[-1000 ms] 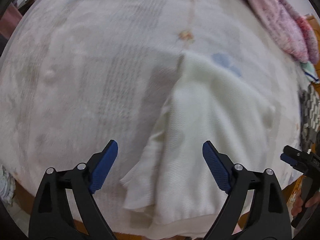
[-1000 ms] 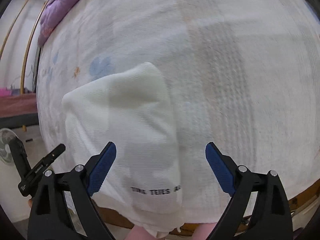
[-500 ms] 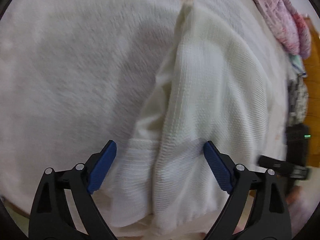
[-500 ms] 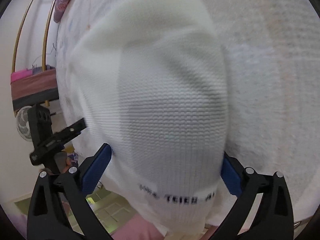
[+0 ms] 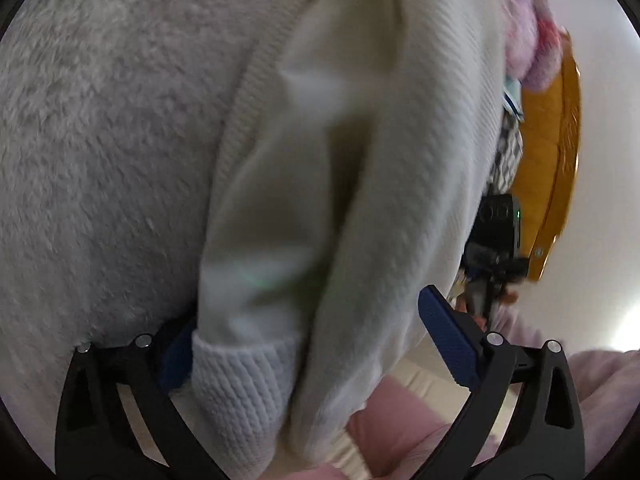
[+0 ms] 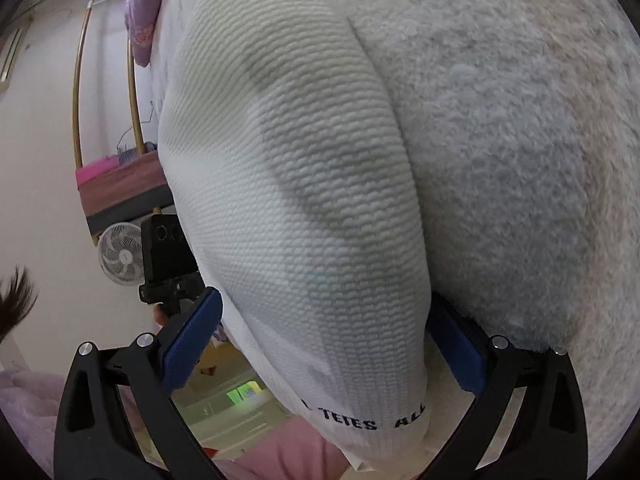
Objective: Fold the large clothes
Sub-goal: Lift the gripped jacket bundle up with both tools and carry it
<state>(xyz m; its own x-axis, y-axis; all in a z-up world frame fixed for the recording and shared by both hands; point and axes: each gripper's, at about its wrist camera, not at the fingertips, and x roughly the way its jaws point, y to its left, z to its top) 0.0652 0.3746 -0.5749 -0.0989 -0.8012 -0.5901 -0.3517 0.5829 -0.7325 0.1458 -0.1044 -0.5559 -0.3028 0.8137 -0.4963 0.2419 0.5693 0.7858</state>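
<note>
A white knitted garment (image 5: pixel 344 168) lies on the fuzzy white bed cover (image 5: pixel 100 128), its near hem hanging over the bed's front edge. My left gripper (image 5: pixel 312 344) is open, its blue pads either side of the garment's ribbed cuff (image 5: pixel 240 384) and folded edge. In the right wrist view the garment (image 6: pixel 304 184) fills the middle, its hem with black lettering (image 6: pixel 360 420) between the open pads of my right gripper (image 6: pixel 320 348). Each gripper also shows in the other's view: the right one (image 5: pixel 496 240), the left one (image 6: pixel 168 264).
A pink fuzzy garment (image 5: pixel 528 40) and an orange headboard (image 5: pixel 556 152) are at the right of the left view. A purple cloth (image 6: pixel 144 8), a fan (image 6: pixel 120 256) and a low bench (image 6: pixel 120 188) stand left of the bed. My pink clothing (image 6: pixel 288 456) shows below.
Both grippers have moved down and in close to the garment's near edge, which now sits between their open pads. The garment fills much more of both views.
</note>
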